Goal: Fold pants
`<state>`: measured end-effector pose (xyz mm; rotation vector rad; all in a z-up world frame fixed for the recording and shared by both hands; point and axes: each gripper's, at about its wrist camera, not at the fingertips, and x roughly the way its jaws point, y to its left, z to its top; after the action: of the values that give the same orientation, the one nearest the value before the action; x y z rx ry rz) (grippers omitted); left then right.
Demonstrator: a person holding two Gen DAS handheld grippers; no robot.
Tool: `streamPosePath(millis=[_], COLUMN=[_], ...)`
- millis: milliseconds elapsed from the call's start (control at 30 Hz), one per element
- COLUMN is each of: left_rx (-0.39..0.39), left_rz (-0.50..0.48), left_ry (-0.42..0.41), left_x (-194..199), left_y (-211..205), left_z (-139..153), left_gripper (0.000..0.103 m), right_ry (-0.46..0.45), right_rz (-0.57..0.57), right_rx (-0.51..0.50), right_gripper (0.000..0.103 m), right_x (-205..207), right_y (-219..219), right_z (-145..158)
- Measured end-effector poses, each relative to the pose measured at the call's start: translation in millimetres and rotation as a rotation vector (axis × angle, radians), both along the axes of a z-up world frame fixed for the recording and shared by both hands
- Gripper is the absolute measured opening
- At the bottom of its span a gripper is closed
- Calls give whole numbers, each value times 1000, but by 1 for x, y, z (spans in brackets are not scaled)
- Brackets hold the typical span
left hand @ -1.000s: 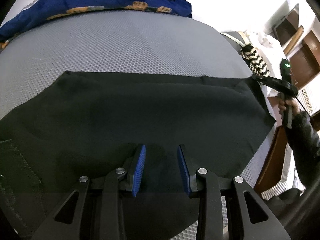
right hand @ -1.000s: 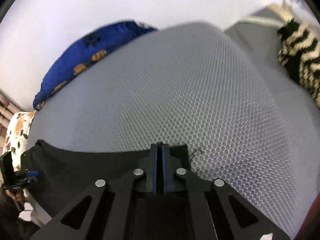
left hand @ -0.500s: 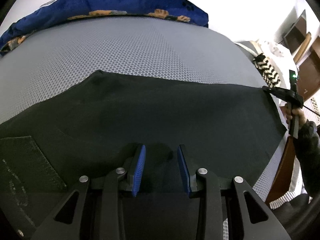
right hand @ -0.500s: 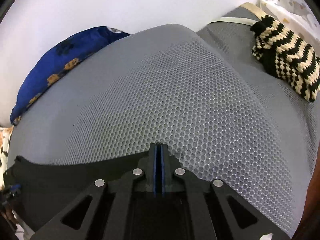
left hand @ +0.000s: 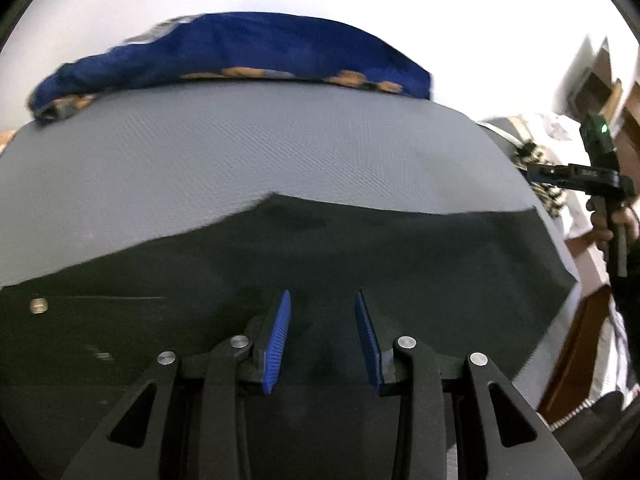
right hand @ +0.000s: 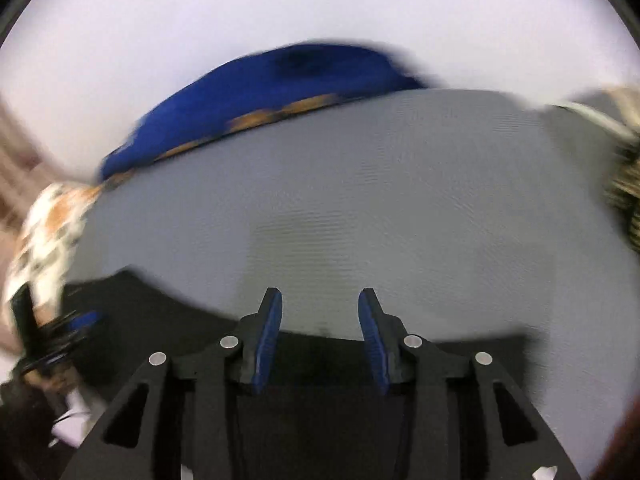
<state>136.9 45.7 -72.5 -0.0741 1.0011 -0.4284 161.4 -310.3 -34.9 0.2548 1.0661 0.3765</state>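
Observation:
The black pants (left hand: 400,248) lie flat on the grey mesh bed cover (left hand: 248,148). A metal button (left hand: 39,305) shows at their left end. My left gripper (left hand: 322,300) is open and empty, just above the middle of the pants. In the left wrist view my right gripper (left hand: 538,174) is held up beyond the pants' right corner, clear of the cloth. In the right wrist view my right gripper (right hand: 319,300) is open and empty, over the pants' far edge (right hand: 460,346). My left gripper (right hand: 86,320) shows at the far left there, blurred.
A blue pillow with orange prints (left hand: 240,52) lies at the head of the bed by the white wall. A black-and-cream striped knit item (right hand: 626,200) lies at the right of the bed. Wooden furniture (left hand: 576,344) stands beyond the bed's right edge.
My right gripper has opened, let go of the pants' corner and lifted off it. The pants now lie flat. The left gripper stayed open, and its view has tilted up.

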Motion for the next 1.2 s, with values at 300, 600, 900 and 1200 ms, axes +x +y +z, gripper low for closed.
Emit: streamPosePath(millis=[300, 600, 900, 1200], left_rx=[74, -25, -75, -13], left_rz=[143, 239, 198, 194], left_ry=[-61, -45, -58, -69], left_x=[-15, -31, -36, -33], left_y=[82, 155, 163, 149], left_z=[12, 0, -15, 4], left_gripper=[39, 41, 41, 41], right_ry=[159, 290, 133, 83], right_rz=[404, 541, 501, 365], right_rx=[126, 155, 10, 65], right_gripper=[38, 37, 5, 31], right_x=[56, 80, 81, 84], right_y=[191, 264, 284, 235], right_z=[-48, -83, -77, -41])
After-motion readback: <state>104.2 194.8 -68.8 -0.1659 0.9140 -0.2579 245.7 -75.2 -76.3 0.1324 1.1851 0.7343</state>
